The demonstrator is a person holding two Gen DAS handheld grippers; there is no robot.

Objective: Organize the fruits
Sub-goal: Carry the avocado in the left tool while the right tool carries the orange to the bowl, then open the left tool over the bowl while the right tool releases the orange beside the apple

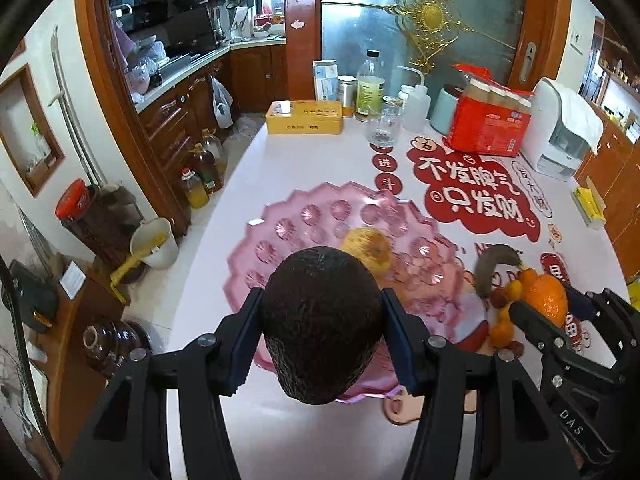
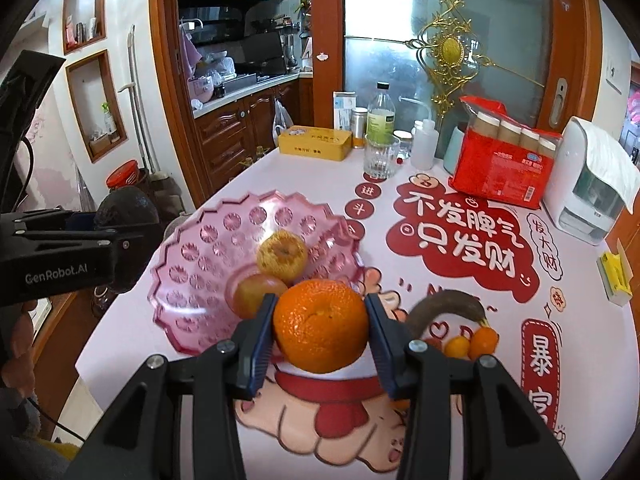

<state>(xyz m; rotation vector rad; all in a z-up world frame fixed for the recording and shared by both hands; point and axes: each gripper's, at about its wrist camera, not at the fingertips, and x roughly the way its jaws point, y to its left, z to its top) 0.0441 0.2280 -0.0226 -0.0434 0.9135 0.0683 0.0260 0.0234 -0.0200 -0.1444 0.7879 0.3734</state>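
Observation:
My left gripper [image 1: 322,294] is shut on a dark, bumpy avocado [image 1: 320,320], held in the air over the near rim of the pink glass dish [image 1: 280,232]. A yellowish fruit [image 1: 366,250] lies in that dish. My right gripper [image 2: 320,300] is shut on a large orange [image 2: 320,326], above the table just right of the dish [image 2: 200,248]. The right wrist view shows two fruits in the dish, the yellowish one [image 2: 282,256] and a reddish one [image 2: 256,294]. A darkened banana [image 2: 444,308] and small kumquats [image 2: 472,342] lie on the table to the right.
At the back of the table stand a yellow tin [image 2: 314,142], a drinking glass [image 2: 380,158], bottles, a red pack of cups [image 2: 504,156] and a white appliance [image 2: 592,192]. A yellow box [image 2: 614,276] sits near the right edge. The table's left edge drops to the floor with jars and oil bottles.

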